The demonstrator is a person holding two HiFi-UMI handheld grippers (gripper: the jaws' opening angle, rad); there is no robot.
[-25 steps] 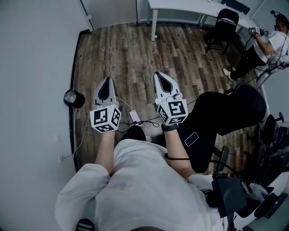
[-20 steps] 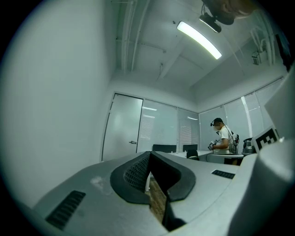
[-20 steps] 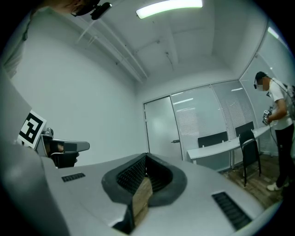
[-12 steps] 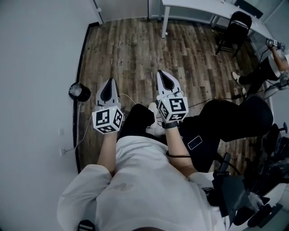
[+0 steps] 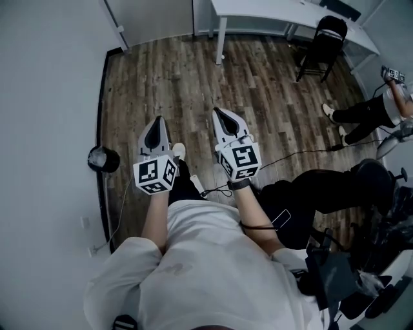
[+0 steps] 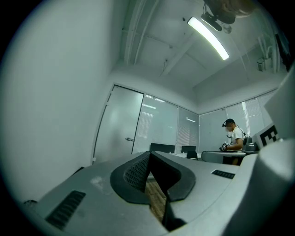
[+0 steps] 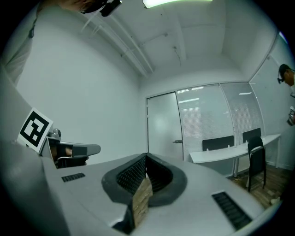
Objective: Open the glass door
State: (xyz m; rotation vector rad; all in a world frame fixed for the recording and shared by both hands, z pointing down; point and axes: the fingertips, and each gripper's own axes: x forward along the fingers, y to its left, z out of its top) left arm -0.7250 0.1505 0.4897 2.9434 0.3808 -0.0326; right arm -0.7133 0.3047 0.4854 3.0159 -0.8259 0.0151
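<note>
The frosted glass door (image 6: 120,126) stands shut at the far end of the room, with a small handle (image 6: 129,138) on its right side. It also shows in the right gripper view, door (image 7: 162,126) and handle (image 7: 177,142), and at the top of the head view (image 5: 155,16). My left gripper (image 5: 155,122) and right gripper (image 5: 217,112) are held side by side above the wood floor, pointing level toward the door and still far from it. Both are shut with nothing between the jaws, as the left gripper (image 6: 150,154) and right gripper (image 7: 145,156) show close up.
A white wall runs along the left, with a black round object (image 5: 103,158) at its foot. A white desk (image 5: 284,13) and a black chair (image 5: 319,38) stand right of the door. Another person (image 5: 387,103) sits at the right. A black office chair (image 5: 335,187) is close on my right.
Both grippers have travelled forward over the floor toward the door and dropped a little. The person's legs have stepped under them. The jaws stayed shut.
</note>
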